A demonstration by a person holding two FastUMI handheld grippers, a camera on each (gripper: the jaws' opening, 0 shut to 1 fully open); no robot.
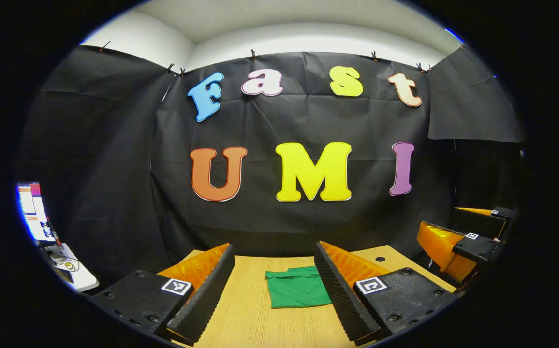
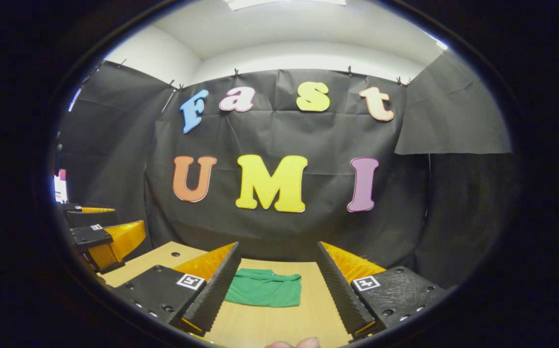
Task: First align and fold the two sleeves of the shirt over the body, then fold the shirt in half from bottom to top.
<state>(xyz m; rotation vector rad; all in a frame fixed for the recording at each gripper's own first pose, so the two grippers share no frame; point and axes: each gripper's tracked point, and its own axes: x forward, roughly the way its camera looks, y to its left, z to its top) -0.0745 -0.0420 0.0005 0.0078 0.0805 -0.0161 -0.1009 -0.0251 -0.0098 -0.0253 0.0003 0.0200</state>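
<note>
left gripper view: the green shirt (image 1: 298, 288) lies folded into a compact rectangle on the wooden surface (image 1: 250, 314), flat, between the left gripper (image 1: 273, 285) jaws, which stand apart and hold nothing. the right gripper (image 1: 458, 244) hovers at 3 o'clock, its jaws apart too. a monitor (image 1: 35, 211) glows at 9 o'clock.

You are in a recording booth: black cloth (image 1: 115, 169) clipped up as walls, a bare wooden surface (image 1: 250, 309), a lit monitor (image 1: 33, 212) off to one side.
</note>
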